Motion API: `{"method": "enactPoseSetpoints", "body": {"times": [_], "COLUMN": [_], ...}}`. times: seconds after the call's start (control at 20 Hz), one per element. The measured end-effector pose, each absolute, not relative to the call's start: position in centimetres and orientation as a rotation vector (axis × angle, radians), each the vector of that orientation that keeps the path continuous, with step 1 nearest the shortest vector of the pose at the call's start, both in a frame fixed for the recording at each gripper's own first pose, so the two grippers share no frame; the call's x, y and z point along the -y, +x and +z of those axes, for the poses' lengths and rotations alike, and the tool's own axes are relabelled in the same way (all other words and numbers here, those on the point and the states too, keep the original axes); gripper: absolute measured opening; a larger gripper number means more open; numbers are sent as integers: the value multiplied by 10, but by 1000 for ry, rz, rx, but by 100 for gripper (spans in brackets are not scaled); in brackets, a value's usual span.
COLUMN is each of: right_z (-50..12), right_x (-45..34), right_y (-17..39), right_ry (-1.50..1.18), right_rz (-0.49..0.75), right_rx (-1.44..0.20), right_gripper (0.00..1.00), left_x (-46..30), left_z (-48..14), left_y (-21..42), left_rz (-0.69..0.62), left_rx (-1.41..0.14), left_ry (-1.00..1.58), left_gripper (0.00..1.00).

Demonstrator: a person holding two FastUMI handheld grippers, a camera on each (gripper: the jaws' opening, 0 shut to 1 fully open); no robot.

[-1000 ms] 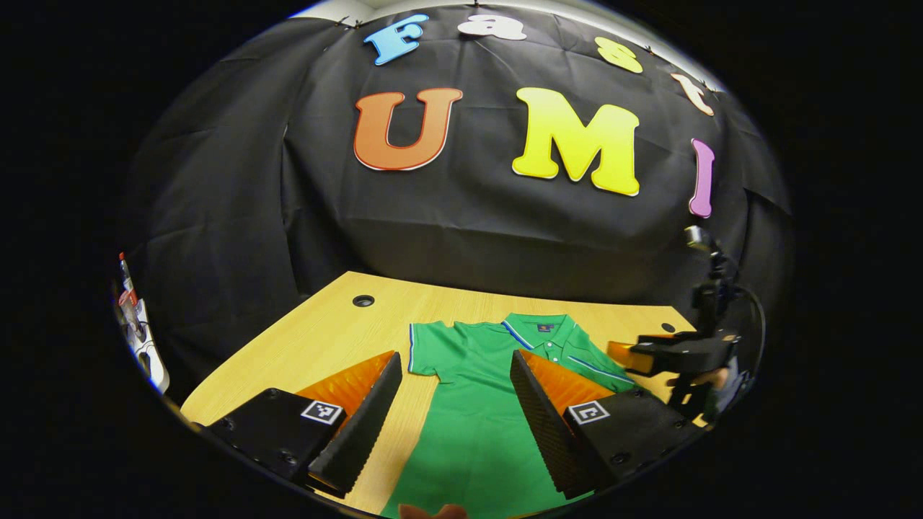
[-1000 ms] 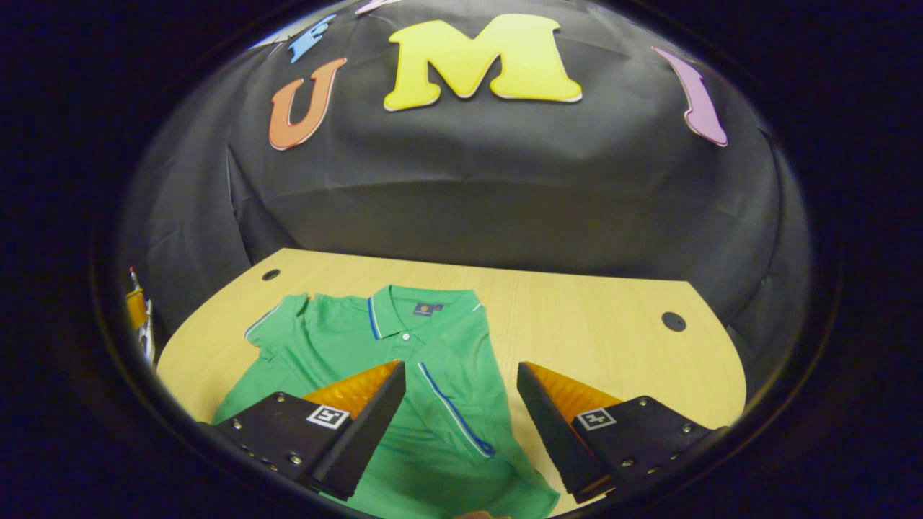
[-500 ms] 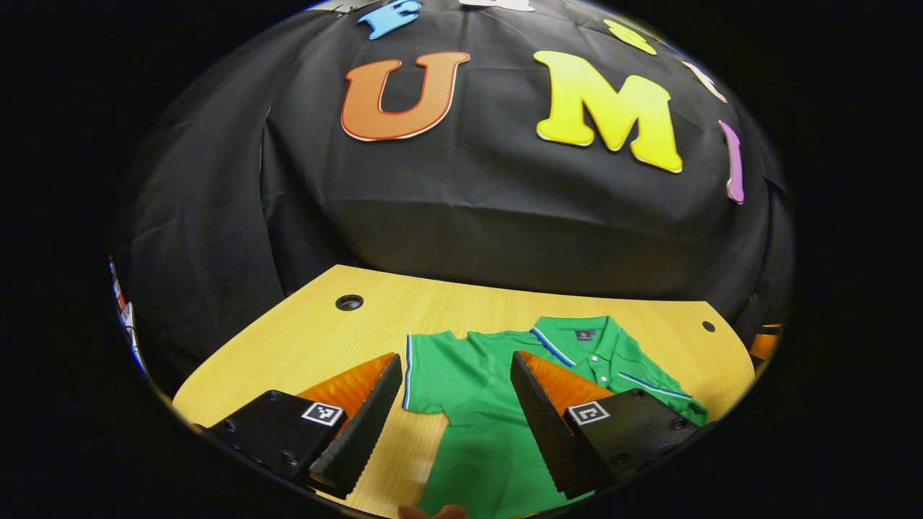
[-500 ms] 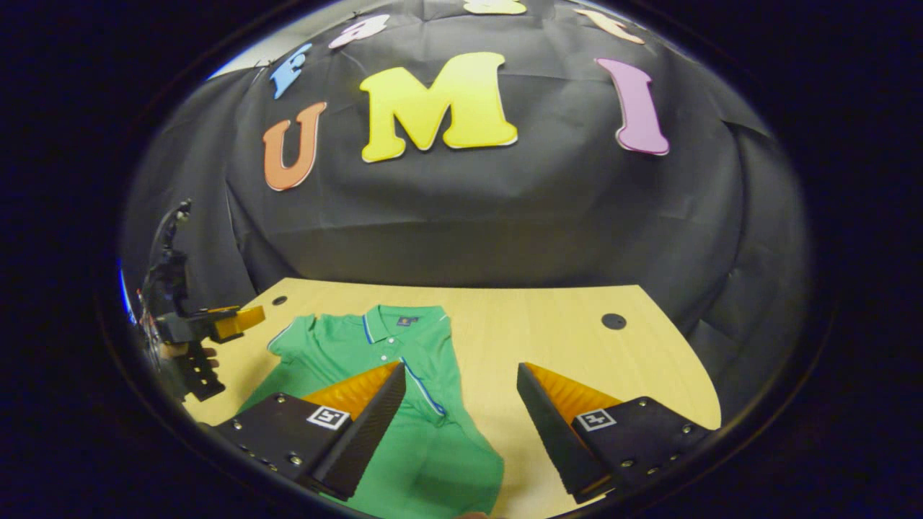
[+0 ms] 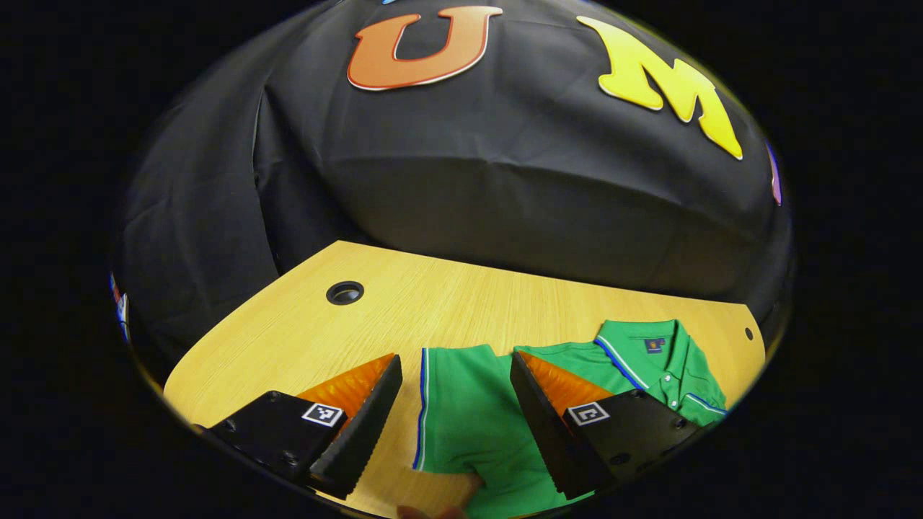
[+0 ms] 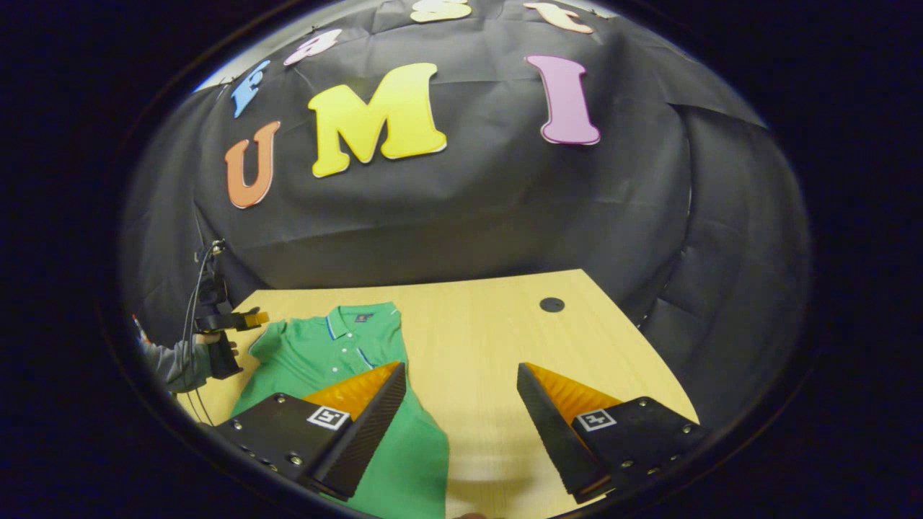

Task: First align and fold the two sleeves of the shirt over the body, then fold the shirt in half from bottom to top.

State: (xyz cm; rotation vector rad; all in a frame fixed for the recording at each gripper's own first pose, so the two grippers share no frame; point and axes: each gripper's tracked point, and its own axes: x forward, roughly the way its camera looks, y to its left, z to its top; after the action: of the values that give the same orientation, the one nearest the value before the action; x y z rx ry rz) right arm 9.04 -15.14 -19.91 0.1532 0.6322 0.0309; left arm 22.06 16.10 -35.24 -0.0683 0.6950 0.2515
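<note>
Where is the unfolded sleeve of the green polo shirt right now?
In the left gripper view, the blue-trimmed sleeve lies flat on the wooden table between the open left gripper fingers, left of the collar.

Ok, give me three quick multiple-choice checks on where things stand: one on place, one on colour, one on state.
1. In the left gripper view, what lies between the left gripper jaws?
A. the collar
B. a sleeve with its striped hem
C. bare table only

2. What colour is the shirt?
A. green
B. red
C. white

3. How do the right gripper jaws stand?
A. shut on the shirt
B. shut on nothing
C. open

Answers: 1 B, the sleeve hem sits in the gap; 2 A, green with blue-and-white trim; 3 C, bare table shows between them.
</note>
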Motion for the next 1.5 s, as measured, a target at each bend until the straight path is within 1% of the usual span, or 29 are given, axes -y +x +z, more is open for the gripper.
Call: {"method": "enactPoseSetpoints", "body": {"times": [0.05,0.1,0.15,0.35,0.45,0.5,0.55,0.6,0.7,0.75,0.95,1.05,1.2,1.35,1.5], "right_z": [-200,-203,-203,-203,-202,-202,-201,-201,-203,-203,-203,-203,-204,-204,-203], "right_x": [156,159,163,167,168,167,166,166,164,164,165,167,171,172,172], "right_y": [89,87,85,82,82,82,82,82,81,81,77,76,77,76,76], "right_ry": [159,164,168,191,202,209,215,218,229,236,236,234,238,242,242], "right_rz": [20,11,3,-19,-24,-24,-24,-25,-26,-28,-30,-35,-46,-51,-53], "right_rx": [-639,-648,-651,-658,-661,-663,-664,-664,-673,-677,-684,-685,-686,-687,-684], "right_gripper": [98,98,98,98,98,98,98,98,98,98,98,98,98,98,98], "left_x": [-165,-168,-171,-178,-179,-180,-181,-180,-180,-183,-193,-193,-180,-172,-158], "left_z": [-359,-364,-368,-389,-406,-400,-405,-406,-405,-405,-403,-403,-402,-387,-373], "left_y": [224,227,232,239,230,235,234,234,233,232,226,226,230,241,249], "left_rz": [262,269,273,284,301,306,308,311,313,311,367,368,323,307,255], "left_rx": [-708,-721,-734,-798,-865,-846,-852,-853,-856,-858,-833,-835,-839,-782,-755], "left_ry": [-71,-77,-85,-69,-81,-60,-52,-46,-48,-48,-98,-88,-87,-88,-71], "left_gripper": [96,100,97,97,96,96,100,96,96,94,7,4,4,4,4]}}
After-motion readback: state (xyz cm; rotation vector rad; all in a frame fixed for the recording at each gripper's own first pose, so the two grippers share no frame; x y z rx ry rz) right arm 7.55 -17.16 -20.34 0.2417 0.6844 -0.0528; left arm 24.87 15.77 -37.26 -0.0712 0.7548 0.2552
